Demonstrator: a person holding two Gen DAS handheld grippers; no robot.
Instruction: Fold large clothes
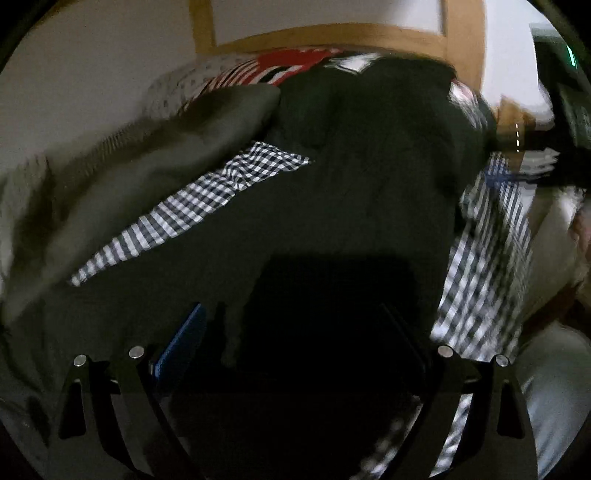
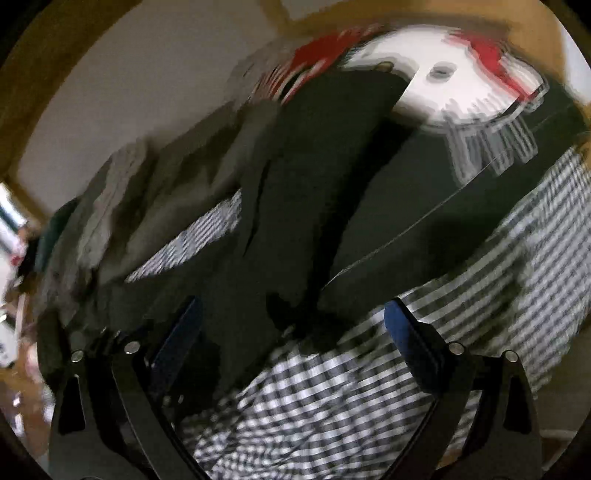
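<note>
The dark garment (image 1: 351,192) lay spread across the checked sheet (image 1: 192,199) on the bed, filling the middle of my left view from 12 o'clock down to between the fingers. In the right view the same garment (image 2: 317,177) ran from 12 toward 7 o'clock, with a straight edge or hem slanting from 2 down toward 5 o'clock.

My left gripper (image 1: 295,332) had its jaws spread wide, and the space between them was deep in shadow over the dark cloth. I could not make out any fabric pinched there. My right gripper (image 2: 293,317) also stood wide, with nothing between the blue pads (image 2: 397,321); it hung over the spot where the garment's lower edge met the sheet.

Both views were smeared, so fine detail was lost. A grey garment (image 1: 122,177) lay bunched at 9 to 10 o'clock in the left view, and red-and-white striped cloth (image 1: 266,70) sat at 12, before the wooden headboard (image 1: 332,35).

I judged the dark piece soft, limp and fairly light, though bulky enough to sag and drag when lifted. It would not slip much on padded fingers, but a thin pinch could catch the sheet beneath. I would take it at the straight edge, one gripper near each end, and grip only the top layer.
</note>
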